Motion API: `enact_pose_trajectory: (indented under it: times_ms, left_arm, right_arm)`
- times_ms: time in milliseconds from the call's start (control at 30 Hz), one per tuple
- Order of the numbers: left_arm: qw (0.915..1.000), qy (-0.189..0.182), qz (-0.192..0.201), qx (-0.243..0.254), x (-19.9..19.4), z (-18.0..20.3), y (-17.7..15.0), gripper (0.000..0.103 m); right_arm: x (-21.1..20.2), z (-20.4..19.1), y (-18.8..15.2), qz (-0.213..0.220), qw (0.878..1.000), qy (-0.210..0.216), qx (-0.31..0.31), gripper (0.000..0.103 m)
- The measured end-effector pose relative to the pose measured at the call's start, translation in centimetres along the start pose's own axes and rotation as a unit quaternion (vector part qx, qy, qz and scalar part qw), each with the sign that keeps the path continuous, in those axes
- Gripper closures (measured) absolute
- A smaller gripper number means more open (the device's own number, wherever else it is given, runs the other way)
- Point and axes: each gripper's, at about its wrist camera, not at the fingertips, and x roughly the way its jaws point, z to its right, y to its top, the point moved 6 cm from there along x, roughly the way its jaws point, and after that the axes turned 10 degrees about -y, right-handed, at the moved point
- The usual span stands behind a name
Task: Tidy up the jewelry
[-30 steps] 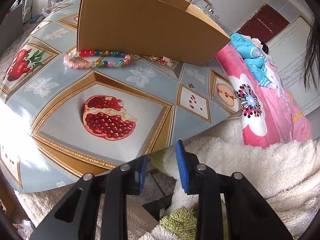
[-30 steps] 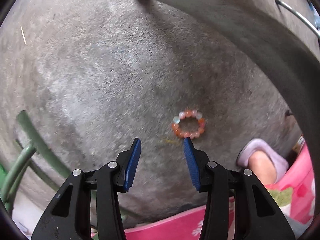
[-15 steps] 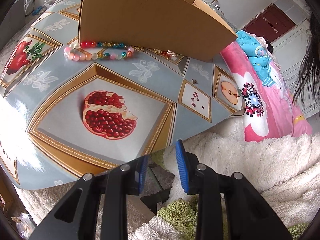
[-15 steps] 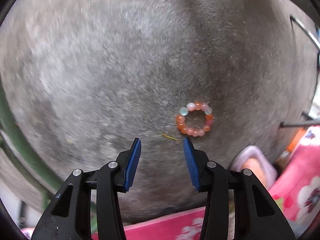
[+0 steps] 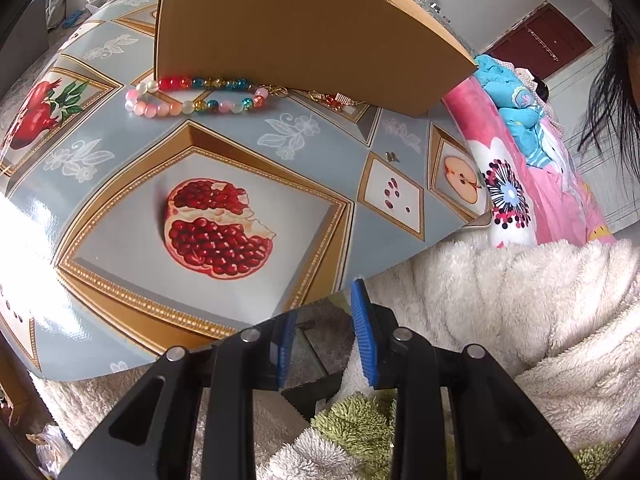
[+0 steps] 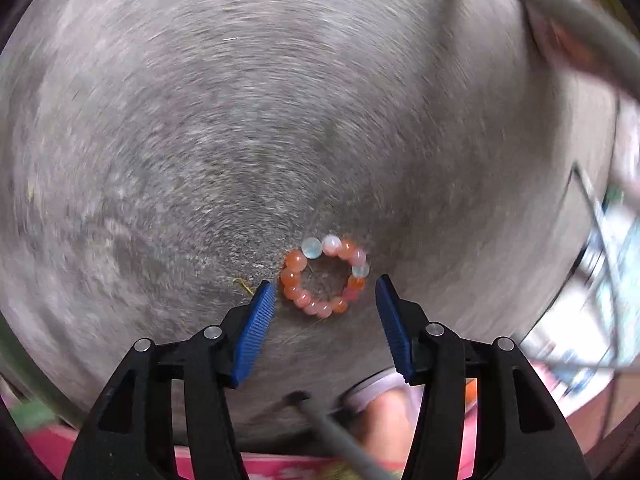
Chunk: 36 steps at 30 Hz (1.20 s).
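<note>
An orange and pale bead bracelet [image 6: 294, 261] lies as a small ring on the grey concrete floor [image 6: 200, 140]. My right gripper [image 6: 325, 281] hovers just above it with jaws opening, the bracelet between the blue fingertips and untouched by the pads. On the fruit-print table [image 5: 120, 184], a multicoloured bead bracelet [image 5: 192, 96] lies against the foot of a cardboard box [image 5: 288, 28]. A small gold and red piece [image 5: 328, 99] sits beside it. My left gripper [image 5: 324, 300] hangs past the table's near edge, slightly open and empty.
A tiny metal piece [image 5: 391, 156] lies on the table near the right edge. Pink floral fabric [image 5: 508, 184] and a white fleece sleeve [image 5: 500, 300] border the table. A slippered foot [image 6: 376, 396] and a grey rod [image 6: 340, 440] lie close behind the right gripper.
The right gripper came down and rolled over the orange bracelet, which now lies between its tips, and its jaws spread wider. The left gripper stayed put.
</note>
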Motion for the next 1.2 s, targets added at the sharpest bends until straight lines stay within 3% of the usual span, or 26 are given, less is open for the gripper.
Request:
enact_pose_trajectory:
  times_ms: [67, 300, 567, 667, 733, 867, 933, 1033, 1067, 1200]
  left_arm:
    - [1.0, 0.001, -0.002, -0.003, 0.1, -0.1, 0.0, 0.075]
    - [0.9999, 0.004, -0.007, -0.014, 0.3, -0.2, 0.0, 0.075]
    - [0.9997, 0.009, -0.012, -0.018, 0.5, -0.3, -0.2, 0.075]
    - [0.9997, 0.01, -0.012, -0.018, 0.5, -0.3, -0.1, 0.075]
    - [0.9997, 0.009, -0.012, -0.019, 0.5, -0.3, -0.2, 0.075]
    - [0.9997, 0.008, -0.013, -0.021, 0.6, -0.4, -0.2, 0.075]
    - [0.9997, 0.007, -0.012, -0.02, 0.6, -0.3, -0.2, 0.075]
    - [0.9998, 0.008, -0.011, -0.017, 0.5, -0.3, -0.2, 0.075]
    - [0.9998, 0.008, -0.01, -0.017, 0.5, -0.3, -0.2, 0.075]
    - [0.9998, 0.009, -0.006, -0.014, 0.4, -0.2, -0.1, 0.075]
  right_arm:
    - [-0.3, -0.7, 0.0, 0.013, 1.0, -0.011, -0.026, 0.045]
    - [-0.6, -1.5, -0.4, 0.031, 0.998, -0.004, -0.063, 0.044]
    - [0.1, -0.9, -0.9, 0.033, 0.996, 0.036, -0.077, 0.057]
    - [0.5, 2.3, -0.2, 0.035, 0.995, 0.043, -0.088, 0.056]
    - [0.4, 2.4, -0.1, 0.033, 0.994, 0.039, -0.095, 0.056]
    - [-0.6, 1.8, 0.2, 0.027, 0.994, 0.045, -0.096, 0.061]
    - [-0.8, 1.4, 0.3, 0.021, 0.993, 0.07, -0.09, 0.075]
    - [-1.2, 1.2, 0.5, 0.018, 0.993, 0.079, -0.087, 0.08]
    - [-1.4, 1.2, 0.4, 0.016, 0.993, 0.085, -0.083, 0.086]
    - [-2.1, 1.5, 0.3, 0.016, 0.994, 0.087, -0.068, 0.087]
